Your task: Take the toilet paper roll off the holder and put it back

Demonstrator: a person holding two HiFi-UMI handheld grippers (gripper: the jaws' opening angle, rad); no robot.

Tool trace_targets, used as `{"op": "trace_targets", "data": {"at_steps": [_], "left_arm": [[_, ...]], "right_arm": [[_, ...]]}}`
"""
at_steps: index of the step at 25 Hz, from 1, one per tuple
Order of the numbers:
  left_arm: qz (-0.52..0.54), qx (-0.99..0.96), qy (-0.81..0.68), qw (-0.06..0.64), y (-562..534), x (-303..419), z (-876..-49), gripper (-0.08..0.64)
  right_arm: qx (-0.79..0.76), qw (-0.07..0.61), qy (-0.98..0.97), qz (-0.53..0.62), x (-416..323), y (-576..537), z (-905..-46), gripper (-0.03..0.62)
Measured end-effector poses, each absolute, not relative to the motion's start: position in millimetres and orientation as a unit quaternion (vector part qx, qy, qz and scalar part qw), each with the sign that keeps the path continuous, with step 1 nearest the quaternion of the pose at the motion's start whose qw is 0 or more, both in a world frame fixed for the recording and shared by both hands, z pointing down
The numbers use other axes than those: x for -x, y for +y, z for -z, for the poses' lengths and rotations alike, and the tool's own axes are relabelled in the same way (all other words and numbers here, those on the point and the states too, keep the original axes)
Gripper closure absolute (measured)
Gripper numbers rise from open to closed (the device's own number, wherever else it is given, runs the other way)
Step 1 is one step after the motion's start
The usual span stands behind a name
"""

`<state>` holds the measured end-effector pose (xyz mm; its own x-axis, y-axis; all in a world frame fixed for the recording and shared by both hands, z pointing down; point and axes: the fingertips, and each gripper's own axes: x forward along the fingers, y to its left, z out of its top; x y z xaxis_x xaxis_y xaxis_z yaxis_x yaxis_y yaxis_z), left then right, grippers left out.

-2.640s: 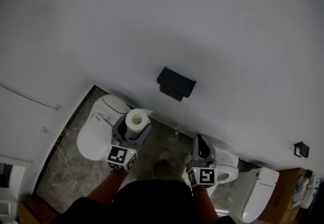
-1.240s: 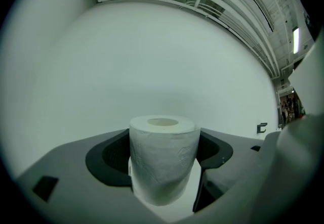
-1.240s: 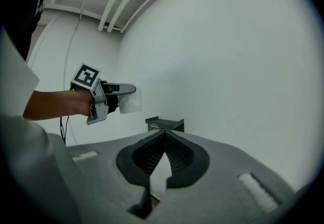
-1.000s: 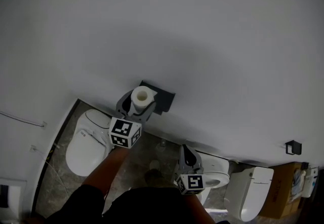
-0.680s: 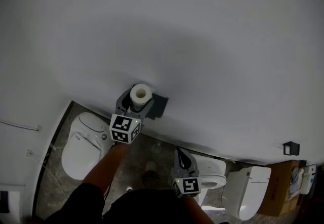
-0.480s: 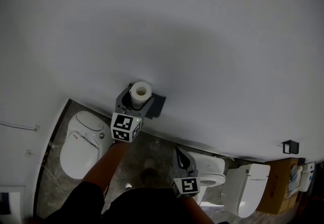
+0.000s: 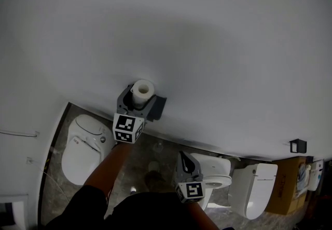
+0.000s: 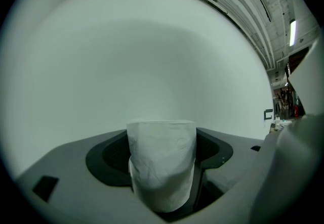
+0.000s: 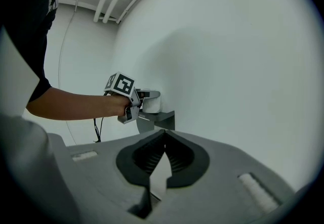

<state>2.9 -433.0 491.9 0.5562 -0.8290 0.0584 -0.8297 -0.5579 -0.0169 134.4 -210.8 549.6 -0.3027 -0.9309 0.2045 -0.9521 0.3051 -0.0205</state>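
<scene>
Removal looks complete, refitting outstanding: left gripper (image 7: 136, 100) clamps the toilet paper roll (image 7: 142, 89) at the holder (image 7: 158, 108); right gripper (image 7: 184, 164) hangs closed, empty.

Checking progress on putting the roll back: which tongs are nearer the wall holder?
Left. The left tongs, shut on the toilet paper roll, are right at the holder; the right tongs, shut and empty, hang lower, well apart from it.
</scene>
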Motion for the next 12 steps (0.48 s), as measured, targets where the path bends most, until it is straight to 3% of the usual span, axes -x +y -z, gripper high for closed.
{"op": "trace_targets", "data": {"at_steps": [12], "left_arm": [[-0.041,-0.887,-0.460,0.001,-434.6,-7.3,-495.3,0.202]], "right_arm": [[-0.587,0.071,-0.804,-0.063,-132.8,-209.1,-547.5,0.594]]}}
